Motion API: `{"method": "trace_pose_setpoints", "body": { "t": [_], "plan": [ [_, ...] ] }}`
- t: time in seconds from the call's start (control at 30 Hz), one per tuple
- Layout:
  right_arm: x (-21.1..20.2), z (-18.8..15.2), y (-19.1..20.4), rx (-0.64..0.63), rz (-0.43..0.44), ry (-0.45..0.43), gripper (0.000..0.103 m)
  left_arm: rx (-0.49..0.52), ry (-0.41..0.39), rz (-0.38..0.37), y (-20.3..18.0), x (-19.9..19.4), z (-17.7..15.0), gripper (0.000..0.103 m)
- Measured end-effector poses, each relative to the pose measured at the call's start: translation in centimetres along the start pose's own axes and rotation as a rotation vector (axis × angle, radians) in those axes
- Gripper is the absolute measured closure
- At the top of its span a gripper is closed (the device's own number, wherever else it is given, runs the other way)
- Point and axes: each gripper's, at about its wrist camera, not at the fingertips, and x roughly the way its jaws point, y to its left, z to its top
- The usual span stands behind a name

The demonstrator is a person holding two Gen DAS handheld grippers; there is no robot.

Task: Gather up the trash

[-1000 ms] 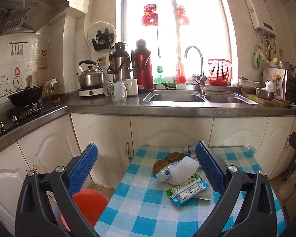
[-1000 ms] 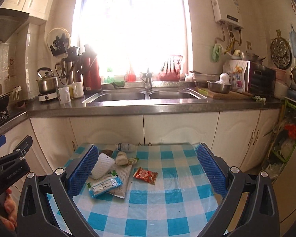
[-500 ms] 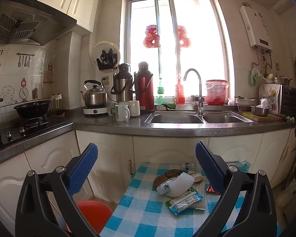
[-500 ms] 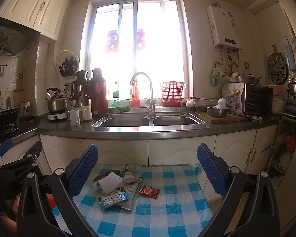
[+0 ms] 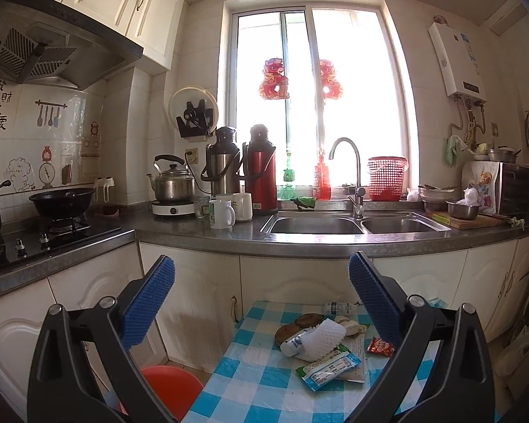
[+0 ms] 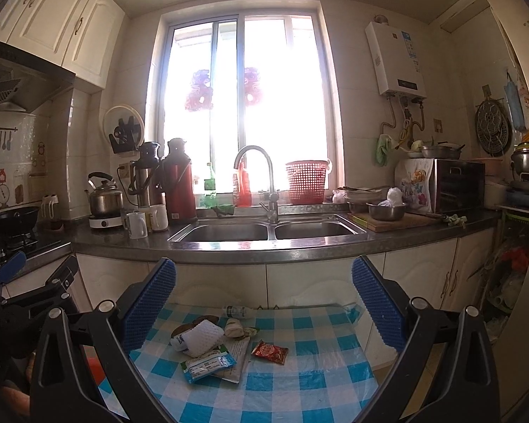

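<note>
Trash lies on a small table with a blue-checked cloth [image 5: 250, 380] [image 6: 317, 370]: a white foam net [image 5: 326, 336] [image 6: 202, 342], a green-and-white wrapper [image 5: 328, 366] [image 6: 208, 365], a red sachet [image 5: 381, 347] [image 6: 269, 351], a small bottle [image 5: 338, 307] [image 6: 238, 312] and brown peels [image 5: 299, 322]. My left gripper [image 5: 261, 299] is open and holds nothing, raised above and short of the pile. My right gripper [image 6: 262, 303] is also open and holds nothing, high over the table's near side. The left gripper's body [image 6: 35, 292] shows at the right wrist view's left edge.
A red round bin or stool [image 5: 172, 391] stands on the floor left of the table. Behind the table runs a counter with a double sink [image 5: 352, 225], cabinets below, mugs [image 5: 222, 213], flasks and a kettle. A stove with a wok [image 5: 61, 202] is on the left.
Both grippers have lifted and tilted up, away from the table; the trash now sits lower and smaller in both views. Both stay open.
</note>
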Motion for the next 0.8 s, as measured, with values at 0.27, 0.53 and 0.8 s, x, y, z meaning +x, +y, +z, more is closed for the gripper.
{"method": "trace_pose_setpoints", "body": {
  "t": [0.27, 0.53, 0.8],
  "plan": [
    [-0.1, 0.0, 0.4, -0.008, 0.003, -0.009, 0.004, -0.004, -0.001, 0.017, 0.2, 0.1, 0.1, 0.004],
    [0.3, -0.2, 0.8, -0.014, 0.012, -0.008, 0.004, -0.003, -0.003, 0.028, 0.7, 0.4, -0.1, 0.004],
    [1.7, -1.3, 0.9, -0.025, 0.042, 0.025, 0.004, -0.001, 0.030, 0.032, 0.7, 1.8, -1.2, 0.004]
  ]
}}
